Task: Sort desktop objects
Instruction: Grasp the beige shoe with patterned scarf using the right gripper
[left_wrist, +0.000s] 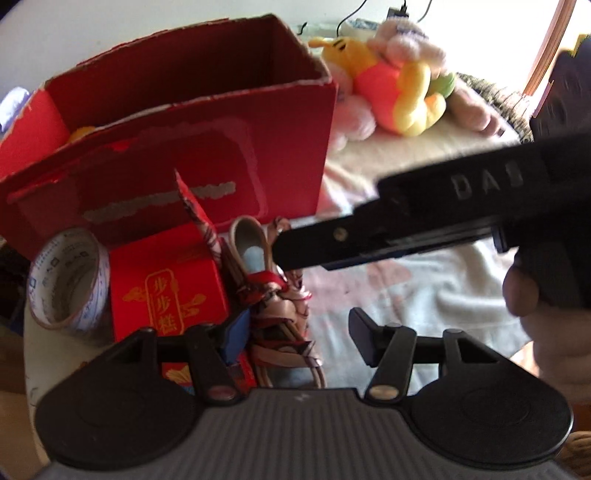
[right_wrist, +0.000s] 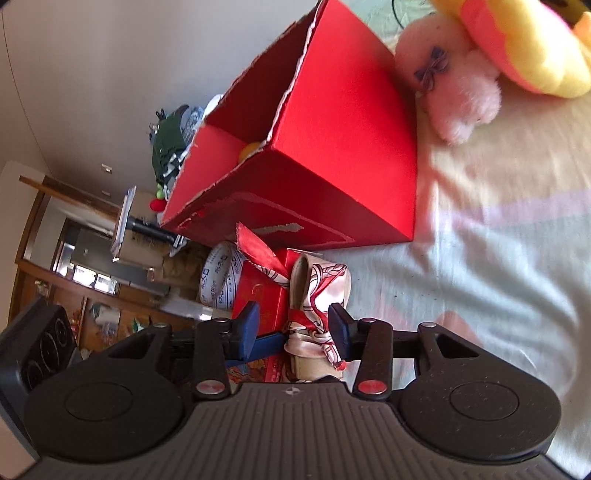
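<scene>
A home, most likely a bedroom; a soft pale blanket covers the surface, with plush toys heaped on it by a sunlit window; a wooden cabinet stands against a plain wall across the room, beside a pile of clothes; charger cables trail near the toys.

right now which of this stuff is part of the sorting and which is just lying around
Part of the job: big red box, tape roll, small red box, scarf-wrapped bundle, left gripper, right gripper.

Just lying about: yellow plush, pink plush, blanket.
</scene>
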